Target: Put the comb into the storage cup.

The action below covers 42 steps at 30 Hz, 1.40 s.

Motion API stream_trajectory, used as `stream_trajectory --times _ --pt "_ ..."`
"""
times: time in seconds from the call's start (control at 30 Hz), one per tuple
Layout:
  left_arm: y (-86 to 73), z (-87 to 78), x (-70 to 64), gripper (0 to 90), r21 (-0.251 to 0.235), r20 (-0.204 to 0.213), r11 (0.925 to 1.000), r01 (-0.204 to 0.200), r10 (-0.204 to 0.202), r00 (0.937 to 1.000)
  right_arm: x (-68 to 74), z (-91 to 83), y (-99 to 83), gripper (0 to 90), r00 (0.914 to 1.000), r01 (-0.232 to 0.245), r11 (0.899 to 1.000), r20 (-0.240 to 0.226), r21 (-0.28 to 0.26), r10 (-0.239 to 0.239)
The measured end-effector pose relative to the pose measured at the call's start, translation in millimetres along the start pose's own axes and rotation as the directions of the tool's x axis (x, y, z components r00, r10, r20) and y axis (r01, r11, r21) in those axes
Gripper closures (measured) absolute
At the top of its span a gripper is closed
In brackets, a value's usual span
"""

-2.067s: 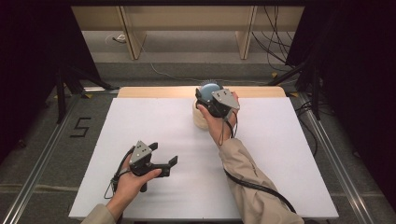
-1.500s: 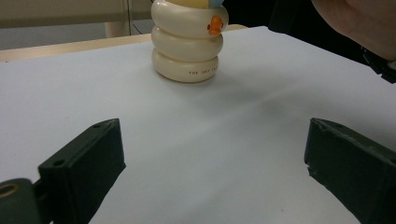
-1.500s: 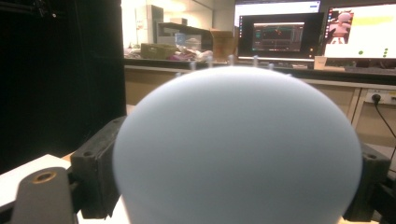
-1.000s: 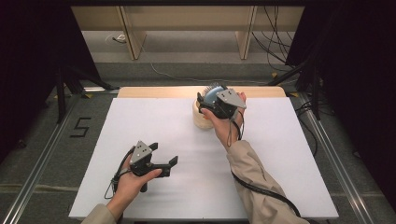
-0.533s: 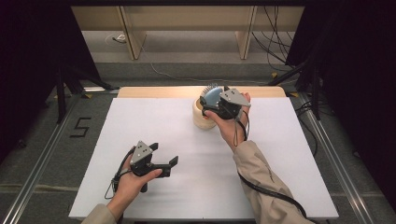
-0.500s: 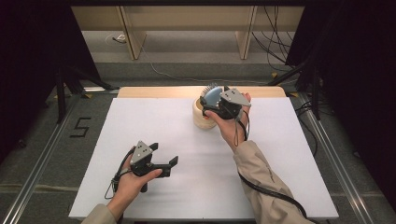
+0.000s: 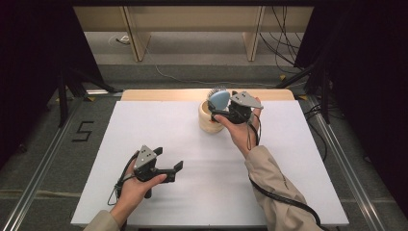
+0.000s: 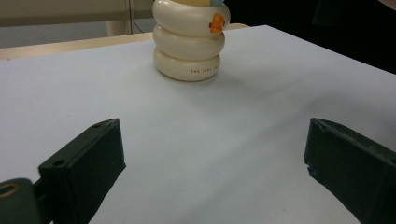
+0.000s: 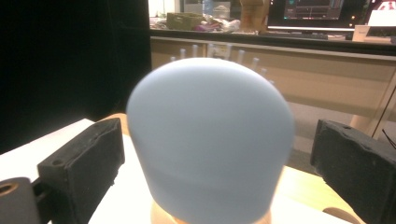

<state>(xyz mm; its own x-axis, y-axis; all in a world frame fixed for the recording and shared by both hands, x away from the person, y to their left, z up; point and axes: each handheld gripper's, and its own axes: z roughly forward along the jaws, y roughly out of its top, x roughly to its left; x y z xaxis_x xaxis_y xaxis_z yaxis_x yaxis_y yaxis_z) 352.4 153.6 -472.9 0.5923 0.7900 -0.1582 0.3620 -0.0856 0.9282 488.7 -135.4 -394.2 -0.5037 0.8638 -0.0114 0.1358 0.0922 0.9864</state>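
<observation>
the right gripper is held up at the far side of the white surface, right at the top of a cream holder shaped like stacked rings. a pale blue brush head with bristles at its back stands in the top of that holder. in the right gripper view the blue brush head sits between the 2 black fingers, which are spread wide with a clear gap on each side; they are not touching it. below the blue part a bit of the cream holder rim shows.

the left gripper rests low over the near left part of the surface, well apart from the holder, held in the person's left hand. in the left gripper view its fingers are also spread wide with nothing between them but bare white surface. farther off in that view stands the cream holder, 3 rounded rings high, with a small orange mark near the top and a line of small print on the lowest ring, too small to read.
</observation>
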Motion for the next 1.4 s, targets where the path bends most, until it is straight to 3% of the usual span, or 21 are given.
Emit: stream_trajectory --times 0.47,1.0,1.4 --pt "1.5 -1.5 1.5 4.7 -0.004 -0.005 1.0000 0.001 -0.001 1.0000 -2.3 -13.8 -4.3 3.9 0.9991 0.031 0.999 -0.030 0.034 -0.030" --pt "1.4 -1.4 1.7 4.7 -0.005 -0.007 1.0000 -0.001 0.001 1.0000 -10.2 -34.8 -8.1 5.6 0.9970 0.022 0.998 -0.075 0.058 -0.018" --pt "1.7 -1.9 1.9 4.6 -0.007 -0.011 1.0000 -0.002 0.002 0.9999 -15.5 -44.4 -15.7 6.2 0.9965 0.031 0.996 -0.079 0.086 -0.024"
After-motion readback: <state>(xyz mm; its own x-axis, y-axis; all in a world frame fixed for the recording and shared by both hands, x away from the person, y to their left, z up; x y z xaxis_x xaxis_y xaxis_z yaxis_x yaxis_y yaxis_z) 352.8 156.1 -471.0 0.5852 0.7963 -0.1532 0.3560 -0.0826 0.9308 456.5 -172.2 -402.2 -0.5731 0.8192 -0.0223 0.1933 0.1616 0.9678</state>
